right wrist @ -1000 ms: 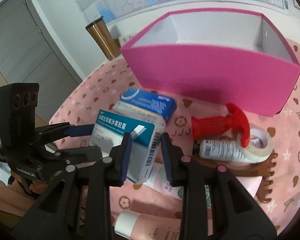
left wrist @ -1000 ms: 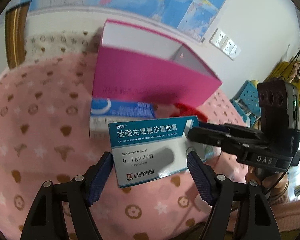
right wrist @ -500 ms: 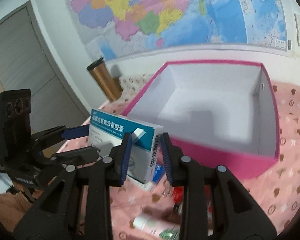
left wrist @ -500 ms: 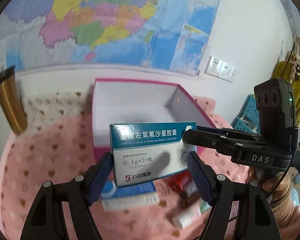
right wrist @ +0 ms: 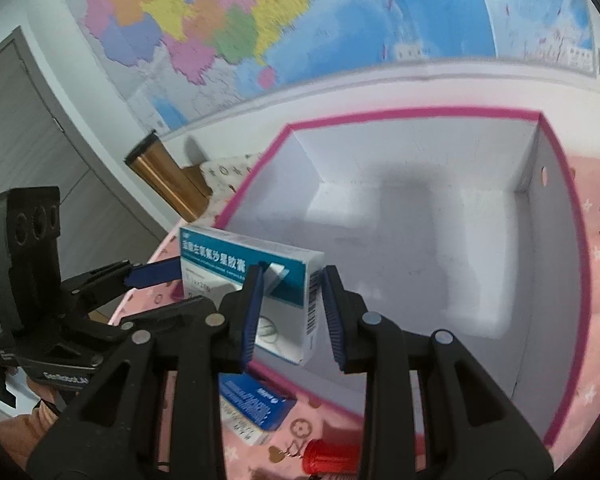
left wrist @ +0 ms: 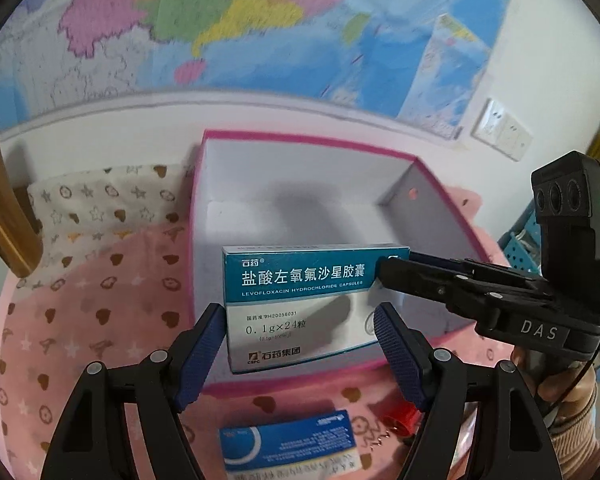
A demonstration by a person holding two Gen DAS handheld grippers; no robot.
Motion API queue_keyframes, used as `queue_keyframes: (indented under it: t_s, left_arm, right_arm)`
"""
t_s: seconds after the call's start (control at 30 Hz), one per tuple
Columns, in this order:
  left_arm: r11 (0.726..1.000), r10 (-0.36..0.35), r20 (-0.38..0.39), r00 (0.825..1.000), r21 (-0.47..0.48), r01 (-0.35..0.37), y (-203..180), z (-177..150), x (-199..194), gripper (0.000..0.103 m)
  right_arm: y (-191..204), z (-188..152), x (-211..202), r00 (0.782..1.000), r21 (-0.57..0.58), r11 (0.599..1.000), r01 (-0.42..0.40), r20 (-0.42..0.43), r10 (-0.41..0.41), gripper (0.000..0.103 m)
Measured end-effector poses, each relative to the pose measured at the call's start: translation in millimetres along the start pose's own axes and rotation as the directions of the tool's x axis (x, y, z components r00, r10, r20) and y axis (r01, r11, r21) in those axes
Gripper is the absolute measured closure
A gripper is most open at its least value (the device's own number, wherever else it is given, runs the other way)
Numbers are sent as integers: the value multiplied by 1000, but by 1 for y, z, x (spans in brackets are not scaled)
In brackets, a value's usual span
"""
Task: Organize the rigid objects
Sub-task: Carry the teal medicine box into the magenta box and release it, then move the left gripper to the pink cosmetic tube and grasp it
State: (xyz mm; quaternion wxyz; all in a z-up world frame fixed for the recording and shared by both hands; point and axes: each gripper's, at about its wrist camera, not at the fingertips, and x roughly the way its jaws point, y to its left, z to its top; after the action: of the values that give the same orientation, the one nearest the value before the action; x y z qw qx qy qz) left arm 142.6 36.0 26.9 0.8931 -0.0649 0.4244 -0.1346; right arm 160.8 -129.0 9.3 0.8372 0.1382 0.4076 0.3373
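A teal and white medicine box hangs above the near edge of the pink storage box, whose white inside holds nothing. My left gripper is shut on the medicine box across its width. My right gripper is shut on the same box's end; its fingers come in from the right in the left wrist view. A blue medicine box lies on the pink cloth below, also seen in the right wrist view.
A red object lies on the pink patterned cloth near the storage box's front. A gold tumbler stands at the back left. A wall map hangs behind, with wall sockets to the right.
Both grippers have carried the teal medicine box up from the cloth and forward to above the pink storage box. The blue box and red object stayed on the cloth.
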Motion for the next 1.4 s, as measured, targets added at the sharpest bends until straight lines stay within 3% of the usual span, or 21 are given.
queue_keyframes:
  t_s: [0.17, 0.37, 0.57, 0.67, 0.77, 0.93, 1.0, 1.13, 1.4]
  left_arm:
    - [1000, 29, -25, 999, 0, -29, 1, 3, 8, 26]
    - [994, 114, -21, 993, 5, -114, -3, 9, 13, 26]
    - [989, 140, 99, 985, 34, -144, -11, -3, -16, 26]
    - [993, 74, 146, 986, 75, -86, -18, -17, -38, 25]
    - [991, -4, 168, 986, 131, -18, -31, -39, -59, 24]
    - [979, -129, 110, 985, 175, 109, -52, -81, -71, 23]
    - [970, -164, 69, 984, 191, 148, -61, -99, -70, 23]
    - [950, -253, -40, 967, 178, 256, -73, -135, -59, 23]
    - [933, -308, -180, 934, 133, 333, -92, -185, -48, 23]
  right_arm:
    - [-16, 0, 23, 998, 47, 999, -6, -70, 9, 70]
    - [-23, -3, 45, 990, 55, 996, 67, -127, -59, 70]
    - [-16, -10, 19, 995, 19, 997, 75, -63, -74, 67]
    - [-5, -24, -17, 1000, -34, 999, 29, -7, -30, 55]
    - [8, -40, -55, 999, -92, 996, 1, 32, 2, 52]
    - [12, -77, -115, 989, -80, 990, -120, 73, 126, 52]
    - [12, -90, -130, 987, -70, 989, -127, 90, 133, 52]
    - [5, -123, -151, 992, -28, 996, -87, 93, 90, 51]
    - [-41, -204, -150, 997, 136, 988, 74, -45, -68, 51]
